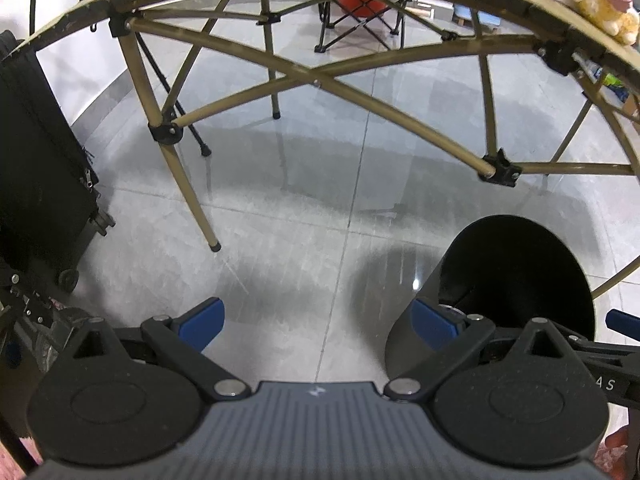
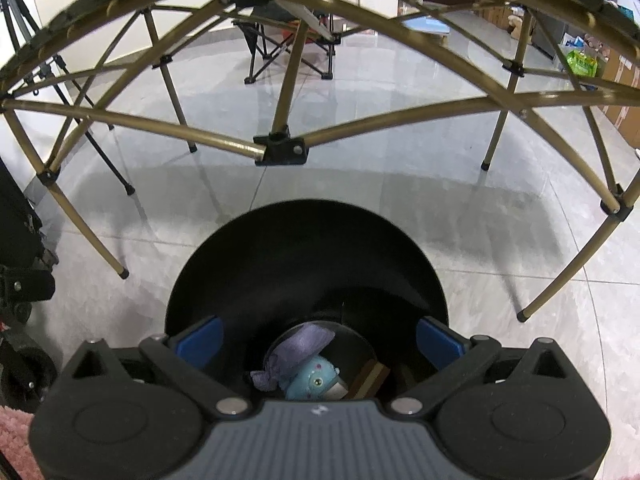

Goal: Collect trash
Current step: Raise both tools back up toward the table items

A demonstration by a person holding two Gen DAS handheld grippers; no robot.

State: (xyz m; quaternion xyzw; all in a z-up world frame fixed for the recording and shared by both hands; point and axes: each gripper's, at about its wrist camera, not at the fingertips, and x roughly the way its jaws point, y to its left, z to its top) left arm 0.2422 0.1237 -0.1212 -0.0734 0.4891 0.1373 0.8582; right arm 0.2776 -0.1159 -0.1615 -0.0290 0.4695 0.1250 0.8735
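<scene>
A round black trash bin point(image 2: 304, 256) stands on the grey tiled floor, right under my right gripper point(image 2: 318, 340), which hangs open over its mouth with nothing between its blue pads. At the bin's bottom lie a crumpled purple scrap point(image 2: 300, 350), a light blue toy-like item point(image 2: 314, 380) and a brown piece point(image 2: 370, 380). In the left wrist view the same bin point(image 1: 516, 276) sits at the lower right. My left gripper point(image 1: 318, 322) is open above bare floor, its right pad point(image 1: 434, 326) near the bin's outer wall. Both grippers are empty.
A folding table with gold legs point(image 1: 176, 168) and cross braces point(image 2: 280, 146) arches over both views. A black suitcase point(image 1: 40, 152) stands at the left. A folding chair point(image 1: 360, 12) is far back. A plush toy point(image 1: 608, 12) lies on the tabletop's right edge.
</scene>
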